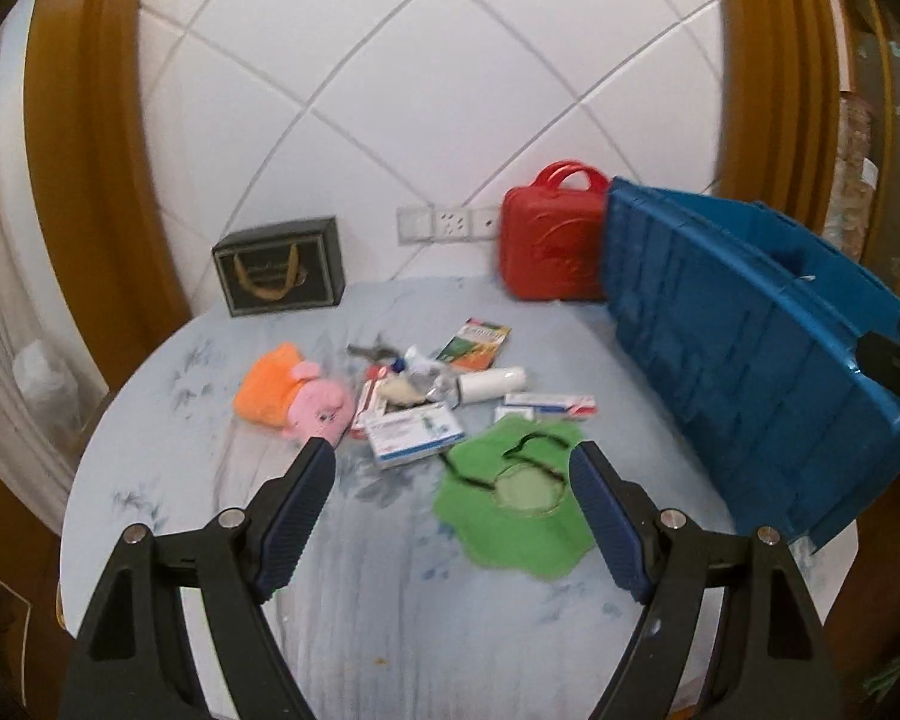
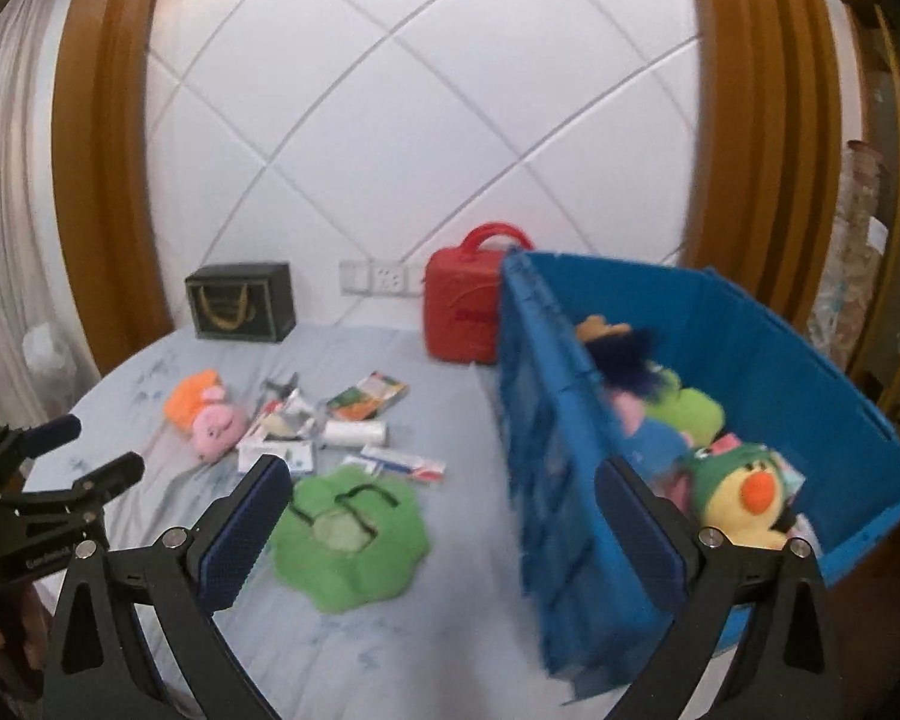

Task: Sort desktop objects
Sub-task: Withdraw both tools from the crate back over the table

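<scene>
Both grippers hang over the table with nothing between their fingers: my left gripper (image 1: 453, 468) stands wide apart above the green plush (image 1: 513, 507), and my right gripper (image 2: 444, 498) is just as wide, one finger in front of the blue crate (image 2: 750, 360) wall.

What worries me is that crate. It looks tilted at the table's right edge, with a yellow duck toy (image 2: 744, 495) and other plush already inside; I judge a knock from my right finger could tip it or push it off.

The loose pile sits mid-table: a pink pig toy (image 1: 312, 405), medicine boxes (image 1: 414, 429), a white roll (image 1: 492, 385) and a green packet (image 1: 474, 343), some touching or overlapping. Grabbing one box may drag its neighbours. The black cord on the green plush could snag a finger.

At the back stand a red case (image 1: 549, 240) and a dark box (image 1: 282, 264), well clear.
</scene>
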`<state>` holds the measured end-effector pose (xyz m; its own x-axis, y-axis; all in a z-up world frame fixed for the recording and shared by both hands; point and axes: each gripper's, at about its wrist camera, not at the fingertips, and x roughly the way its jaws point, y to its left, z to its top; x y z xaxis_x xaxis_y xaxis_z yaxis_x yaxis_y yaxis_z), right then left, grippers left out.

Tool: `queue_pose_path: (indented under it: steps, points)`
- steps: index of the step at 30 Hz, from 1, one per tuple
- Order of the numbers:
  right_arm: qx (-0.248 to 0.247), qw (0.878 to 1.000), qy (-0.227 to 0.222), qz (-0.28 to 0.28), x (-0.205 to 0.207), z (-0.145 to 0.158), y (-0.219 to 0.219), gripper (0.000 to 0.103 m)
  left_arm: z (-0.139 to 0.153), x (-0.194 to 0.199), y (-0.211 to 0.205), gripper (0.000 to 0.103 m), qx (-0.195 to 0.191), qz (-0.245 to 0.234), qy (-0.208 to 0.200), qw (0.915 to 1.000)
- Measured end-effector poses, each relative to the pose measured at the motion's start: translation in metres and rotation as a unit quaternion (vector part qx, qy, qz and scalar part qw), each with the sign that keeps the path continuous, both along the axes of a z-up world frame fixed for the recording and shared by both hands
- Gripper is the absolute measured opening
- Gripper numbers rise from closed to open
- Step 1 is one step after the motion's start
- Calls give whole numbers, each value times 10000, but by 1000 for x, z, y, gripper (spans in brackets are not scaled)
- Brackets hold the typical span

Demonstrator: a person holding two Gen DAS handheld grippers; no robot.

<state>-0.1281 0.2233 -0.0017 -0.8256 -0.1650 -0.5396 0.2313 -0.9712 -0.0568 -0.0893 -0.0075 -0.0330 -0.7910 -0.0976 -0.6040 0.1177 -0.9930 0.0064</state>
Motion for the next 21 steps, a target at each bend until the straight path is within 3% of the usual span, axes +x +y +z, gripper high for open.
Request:
queue_pose_path:
  steps: [11, 16, 21]
  points:
    - [234, 9966, -675, 413, -68, -53, -39, 103, -50, -35, -61, 81, 150, 579, -614, 9963]
    - [259, 9933, -935, 622, -115, -78, -41, 103, -72, -71, -71, 80, 132, 968, -932, 9908]
    - [260, 9887, -1307, 693, -161, -110, -41, 103, -96, -101, -71, 81, 216, 992, -1240, 9871]
